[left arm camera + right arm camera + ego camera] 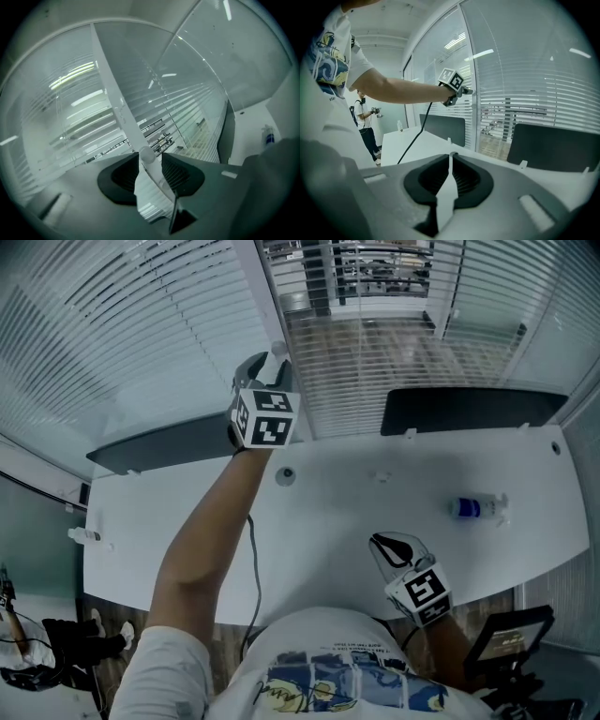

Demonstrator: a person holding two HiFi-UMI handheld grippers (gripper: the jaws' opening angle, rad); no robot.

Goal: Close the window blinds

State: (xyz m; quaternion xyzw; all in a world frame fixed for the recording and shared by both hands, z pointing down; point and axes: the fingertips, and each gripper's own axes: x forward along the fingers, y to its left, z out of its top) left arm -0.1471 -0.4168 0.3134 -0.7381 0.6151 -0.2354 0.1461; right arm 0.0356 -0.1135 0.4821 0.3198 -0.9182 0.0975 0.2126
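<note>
Left gripper (149, 157): its jaws stand apart around the white wand (123, 112). The wand's round end sits just at the jaw tips, and a sliver of gap shows on one side, so I judge the pads are not pressing it.
Wand: it slants up and away from the left gripper, in front of the window post (265, 277).
Handling: it looks like a thin, stiff, light plastic rod, probably smooth enough to slip, and it likely works by twisting, not pulling.
Where to hold: near its lower end, squarely across the pads, and firm enough to roll it without bending it.
Blinds (112, 324): they hang straight ahead of the left gripper. The slats to its left look nearly flat, while those to its right let the room beyond show through.
Left arm: stretched far forward over the desk (356, 512), gripper roughly level.
Right gripper (450, 157): jaws closed together, holding nothing.
Right arm: tucked low near the body, gripper tipped slightly down over the desk's near edge, well apart from the wand.
</note>
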